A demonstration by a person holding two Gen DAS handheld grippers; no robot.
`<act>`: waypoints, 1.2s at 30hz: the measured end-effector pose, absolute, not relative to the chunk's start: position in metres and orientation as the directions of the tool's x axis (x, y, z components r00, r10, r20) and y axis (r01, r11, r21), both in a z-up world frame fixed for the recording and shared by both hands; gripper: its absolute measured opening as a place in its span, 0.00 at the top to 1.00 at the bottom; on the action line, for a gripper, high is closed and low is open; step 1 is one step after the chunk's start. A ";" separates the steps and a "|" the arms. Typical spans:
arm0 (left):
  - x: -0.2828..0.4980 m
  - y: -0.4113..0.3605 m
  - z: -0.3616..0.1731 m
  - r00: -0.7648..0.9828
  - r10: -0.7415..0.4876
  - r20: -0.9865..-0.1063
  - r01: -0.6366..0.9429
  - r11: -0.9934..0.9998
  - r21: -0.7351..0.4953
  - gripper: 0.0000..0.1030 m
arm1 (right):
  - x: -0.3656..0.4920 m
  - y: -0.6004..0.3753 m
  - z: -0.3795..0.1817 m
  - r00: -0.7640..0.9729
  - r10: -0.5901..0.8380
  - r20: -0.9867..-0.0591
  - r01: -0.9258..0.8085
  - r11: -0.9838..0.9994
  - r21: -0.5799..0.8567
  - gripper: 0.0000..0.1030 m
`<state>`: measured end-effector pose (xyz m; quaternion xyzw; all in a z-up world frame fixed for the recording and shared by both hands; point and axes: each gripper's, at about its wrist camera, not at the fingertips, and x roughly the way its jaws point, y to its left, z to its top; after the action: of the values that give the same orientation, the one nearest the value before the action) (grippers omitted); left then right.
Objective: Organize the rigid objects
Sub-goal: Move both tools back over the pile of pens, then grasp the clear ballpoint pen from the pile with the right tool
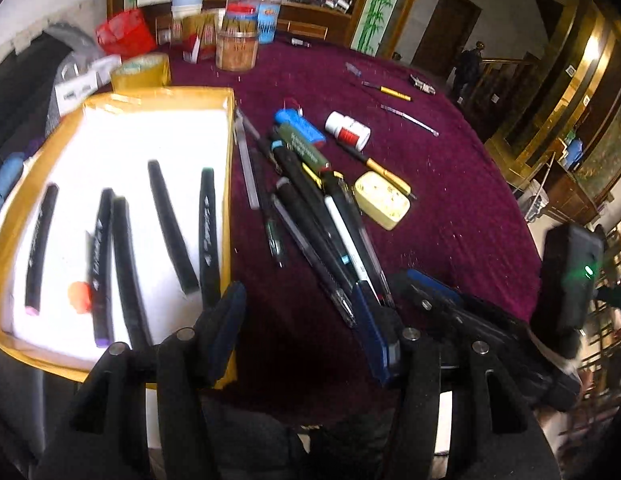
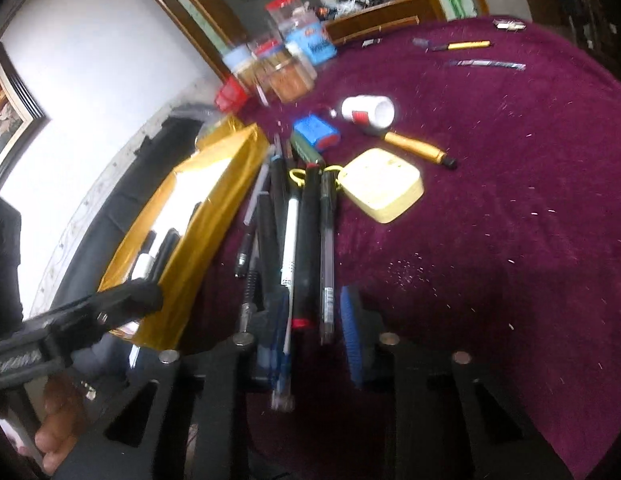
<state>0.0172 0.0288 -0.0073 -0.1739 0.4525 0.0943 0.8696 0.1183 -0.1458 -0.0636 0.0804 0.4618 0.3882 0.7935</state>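
Note:
A gold-rimmed box point(image 1: 214, 98) with a white floor holds several black markers point(image 1: 169, 224) on the left. A pile of pens and markers point(image 1: 322, 224) lies on the maroon cloth beside it, also in the right wrist view point(image 2: 298, 236). My left gripper point(image 1: 306, 320) is open and empty, low over the cloth between the box and the pile. My right gripper point(image 2: 314, 328) is open, its fingers straddling the near ends of a black marker with a red end point(image 2: 304, 256) and a white pen point(image 2: 289, 240). The right gripper shows in the left wrist view point(image 1: 450, 304).
A yellow box point(image 1: 384, 200), a white pill bottle point(image 1: 348, 130), a blue battery pack point(image 1: 300, 126) and a gold-handled tool point(image 2: 418, 150) lie beyond the pile. Jars point(image 1: 236, 46), a tape roll point(image 1: 140, 72) and a red basket point(image 1: 124, 32) stand at the far edge.

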 end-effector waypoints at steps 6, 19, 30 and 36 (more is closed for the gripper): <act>0.019 0.027 -0.010 0.562 0.043 -0.826 -0.340 0.923 -0.183 0.48 | 0.132 -0.131 -0.068 0.278 0.622 -0.732 -0.558 0.724 0.404 0.83; 0.021 0.017 -0.011 0.549 0.178 -0.816 -0.360 0.932 -0.039 0.48 | 0.118 -0.092 -0.067 0.414 0.461 -0.785 -0.645 0.757 0.103 0.89; 0.017 0.020 -0.013 0.547 0.170 -0.819 -0.357 0.933 -0.045 0.48 | 0.114 -0.119 -0.065 0.379 0.528 -0.760 -0.603 0.764 0.229 0.93; 0.019 0.023 -0.010 0.564 0.096 -0.820 -0.344 0.930 -0.128 0.48 | 0.110 -0.156 -0.047 0.411 0.626 -0.663 -0.560 0.747 0.358 0.93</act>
<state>0.0188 0.0232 -0.0099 -0.1381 0.4497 0.1261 0.8734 0.1097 -0.1561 -0.0468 0.0400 0.4121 0.3533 0.8389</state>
